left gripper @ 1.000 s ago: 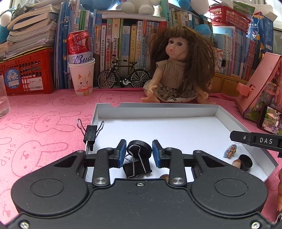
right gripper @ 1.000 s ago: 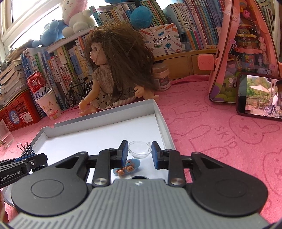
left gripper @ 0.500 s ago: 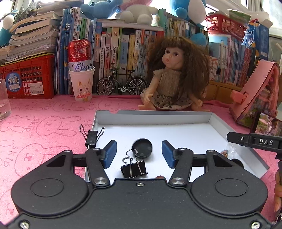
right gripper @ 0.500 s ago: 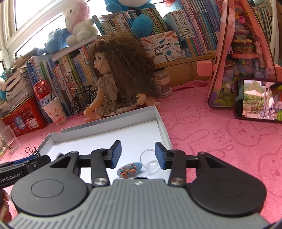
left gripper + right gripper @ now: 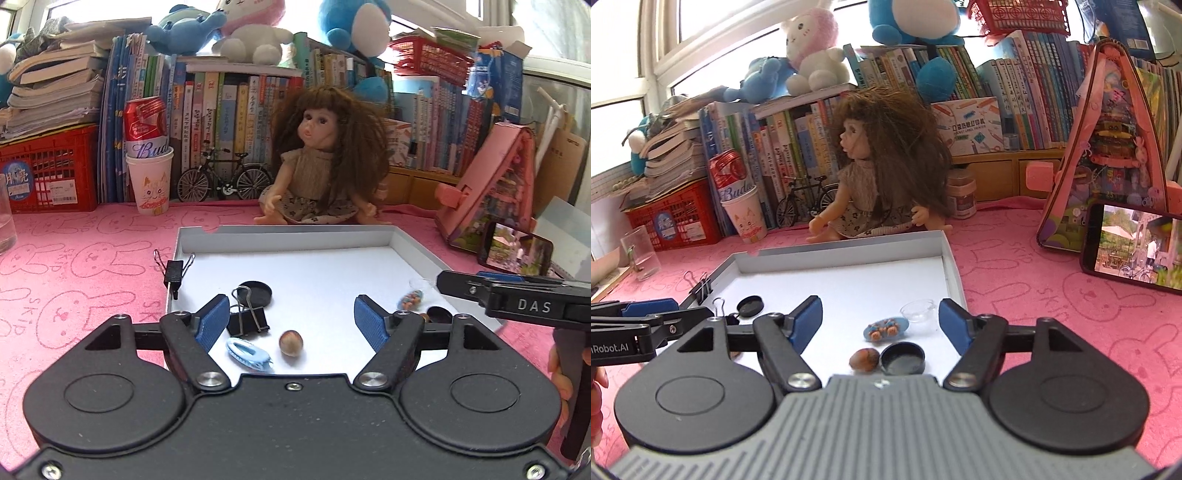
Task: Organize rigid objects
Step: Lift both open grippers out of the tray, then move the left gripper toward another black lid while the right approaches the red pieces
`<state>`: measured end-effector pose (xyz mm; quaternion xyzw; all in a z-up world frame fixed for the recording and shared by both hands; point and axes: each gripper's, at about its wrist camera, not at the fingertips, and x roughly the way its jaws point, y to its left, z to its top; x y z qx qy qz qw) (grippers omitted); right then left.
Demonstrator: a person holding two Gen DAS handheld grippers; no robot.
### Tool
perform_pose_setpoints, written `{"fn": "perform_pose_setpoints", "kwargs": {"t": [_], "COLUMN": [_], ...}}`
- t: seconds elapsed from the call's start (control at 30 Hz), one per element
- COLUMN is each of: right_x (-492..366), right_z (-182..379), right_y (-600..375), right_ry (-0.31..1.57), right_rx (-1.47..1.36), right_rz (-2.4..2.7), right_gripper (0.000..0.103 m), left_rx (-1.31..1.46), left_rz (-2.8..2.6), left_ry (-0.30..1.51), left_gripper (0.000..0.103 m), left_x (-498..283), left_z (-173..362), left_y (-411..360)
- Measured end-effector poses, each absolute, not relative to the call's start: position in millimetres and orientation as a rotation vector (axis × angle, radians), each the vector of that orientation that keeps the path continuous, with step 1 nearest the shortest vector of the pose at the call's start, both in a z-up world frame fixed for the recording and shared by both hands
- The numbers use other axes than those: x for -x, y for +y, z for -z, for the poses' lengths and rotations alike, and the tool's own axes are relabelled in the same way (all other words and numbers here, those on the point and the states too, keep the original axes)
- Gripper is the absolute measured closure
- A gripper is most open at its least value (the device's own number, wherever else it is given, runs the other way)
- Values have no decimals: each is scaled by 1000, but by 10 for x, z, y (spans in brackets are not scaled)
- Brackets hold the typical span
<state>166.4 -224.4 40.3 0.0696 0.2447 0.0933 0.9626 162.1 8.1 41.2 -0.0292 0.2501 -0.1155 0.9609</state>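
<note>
Through the left wrist view, your left claw (image 5: 291, 319) has its blue pads apart and still spreading, with nothing pressed between them; the black binder clip (image 5: 248, 317) sits on the floor of the white tray (image 5: 288, 233) just inside the left pad, free of it. Just ahead of that clip lies a black round lid (image 5: 255, 292), and nearer you, between the pads, lie a pale blue hair clip (image 5: 246, 353) and a small brown nut (image 5: 291, 342). To do this release well, let the pads clear the clip's wire handles fully before you draw back, and pull away along the line the claw points so you do not drag the clip or nudge the nut. A second binder clip (image 5: 174, 272) grips the tray's wall off to the claw's left, over the pink worktop (image 5: 74, 258); it looks like a sensible next pick. In the right wrist view, your right claw (image 5: 881, 321) is likewise apart and widening, empty; a blue charm with little figures (image 5: 886, 328) lies flat between the pads, and a clear little dish (image 5: 918, 311) sits just inside the right pad, close to the tray's right wall. Below them, nearer the claw's body, rest another brown nut (image 5: 864, 359) and a black cap (image 5: 903, 359). Lift away gently here: the dish looks light and could skid if a pad catches its rim. The left claw's black arm (image 5: 646, 328) shows at the far left, so keep the two tools from crossing.
</note>
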Motion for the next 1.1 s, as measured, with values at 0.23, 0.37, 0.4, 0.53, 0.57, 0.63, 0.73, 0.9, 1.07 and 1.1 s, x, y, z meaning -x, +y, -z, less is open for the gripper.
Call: {"fn": "perform_pose_setpoints", "kwargs": {"t": [0.23, 0.37, 0.4, 0.53, 0.57, 0.63, 0.73, 0.9, 1.07, 1.1], "right_x": [-1444, -1302, -1272, -1139, -1111, -1052, -963, -810, -670, -642], "right_z": [-400, -385, -381, -363, -360, -350, -346, -331, -293, -284], "right_y": [-2179, -2154, -2151, -2142, -2141, -2141, -2128, -2086, -2056, -2050], "right_ry": [498, 493, 495, 495, 495, 498, 495, 484, 475, 475], "right_rx": [-109, -88, -85, -76, -75, -74, -65, -29, -8, -6], "right_rz": [-233, -255, -262, -277, -279, -286, -297, -323, -346, -350], "right_gripper": [18, 16, 16, 15, 15, 15, 14, 13, 11, 11], "left_rx": [51, 50, 50, 45, 42, 35, 31, 19, 23, 22], "left_rz": [276, 291, 294, 306, 308, 313, 325, 344, 359, 361], "left_ry": [505, 509, 512, 521, 522, 526, 529, 536, 556, 561], "left_gripper": [29, 29, 29, 29, 29, 29, 28, 28, 28, 28], "left_x": [-1311, -1159, -1124, -991, -962, -908, -822, -694, -592, -576], "left_z": [-431, -424, -420, -394, -385, -368, -348, -308, -247, -235], "left_y": [67, 98, 106, 132, 134, 130, 126, 101, 98, 101]}}
